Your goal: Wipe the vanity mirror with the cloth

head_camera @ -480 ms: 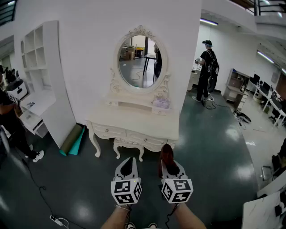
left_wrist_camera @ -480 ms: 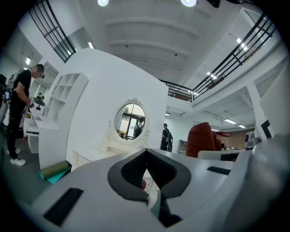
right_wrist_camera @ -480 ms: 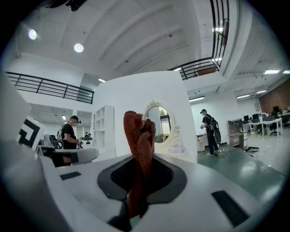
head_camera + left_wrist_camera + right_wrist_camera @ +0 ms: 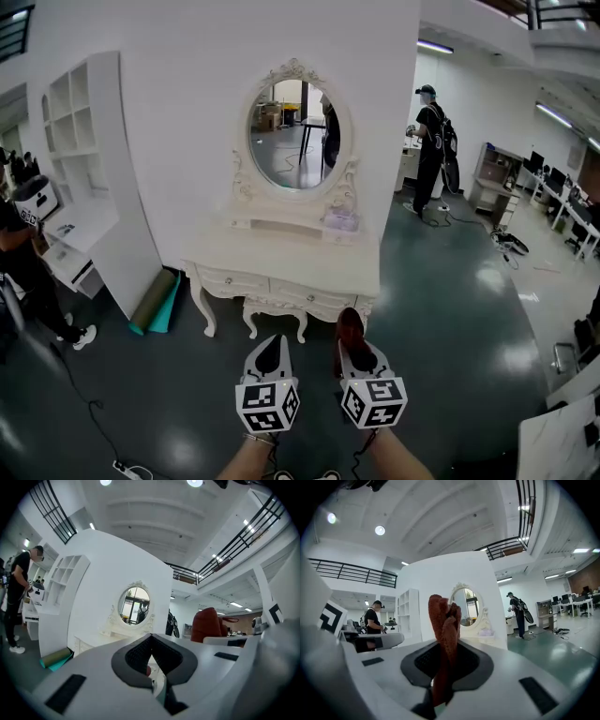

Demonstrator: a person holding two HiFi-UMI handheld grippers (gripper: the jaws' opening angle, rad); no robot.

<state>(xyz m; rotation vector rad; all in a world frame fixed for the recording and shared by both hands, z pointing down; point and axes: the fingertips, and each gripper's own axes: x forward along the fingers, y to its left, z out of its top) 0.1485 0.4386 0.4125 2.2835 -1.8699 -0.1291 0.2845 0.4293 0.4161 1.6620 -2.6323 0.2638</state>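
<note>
My right gripper point(image 4: 351, 347) has its jaws clenched on the red cloth point(image 4: 349, 326), which stands up bunched from between them. My left gripper point(image 4: 271, 342) has its jaws pressed together on nothing. Both hang over the dark floor point(image 4: 441, 309), in front of the white counter point(image 4: 281, 262). The oval vanity mirror point(image 4: 293, 134) stands on it, well apart from the cloth.
</note>
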